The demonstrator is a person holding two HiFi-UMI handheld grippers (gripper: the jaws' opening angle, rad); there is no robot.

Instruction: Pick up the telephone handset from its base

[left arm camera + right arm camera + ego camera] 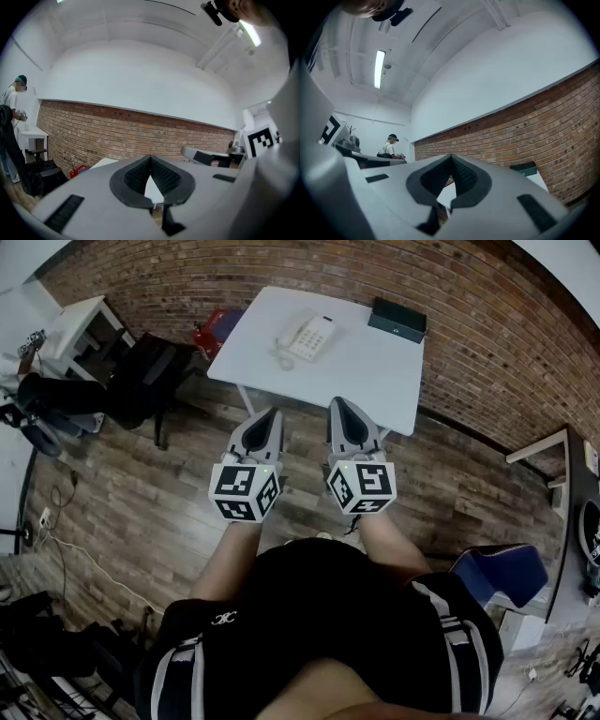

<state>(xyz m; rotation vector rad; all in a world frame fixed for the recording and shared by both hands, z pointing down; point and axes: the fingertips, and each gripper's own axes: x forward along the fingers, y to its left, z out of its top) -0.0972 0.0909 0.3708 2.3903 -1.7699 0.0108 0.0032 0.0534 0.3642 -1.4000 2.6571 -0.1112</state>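
Observation:
The white telephone (308, 337) sits on the far part of a white table (375, 371), with its handset (292, 332) resting on the left side of the base and a coiled cord beside it. Both grippers are held side by side over the wooden floor, short of the table's near edge and pointing toward it. My left gripper (270, 412) is shut with nothing in it, and its jaws meet at the tip (151, 157). My right gripper (339, 402) is also shut and empty (451, 157). The phone does not show in either gripper view.
A dark green box (397, 320) lies at the table's far right corner, also in the right gripper view (524, 168). A brick wall stands behind the table. Left of it are a black chair with a bag (148, 371), a red item (208, 332) and a small white desk (80, 322). A blue chair (502, 573) is at my right.

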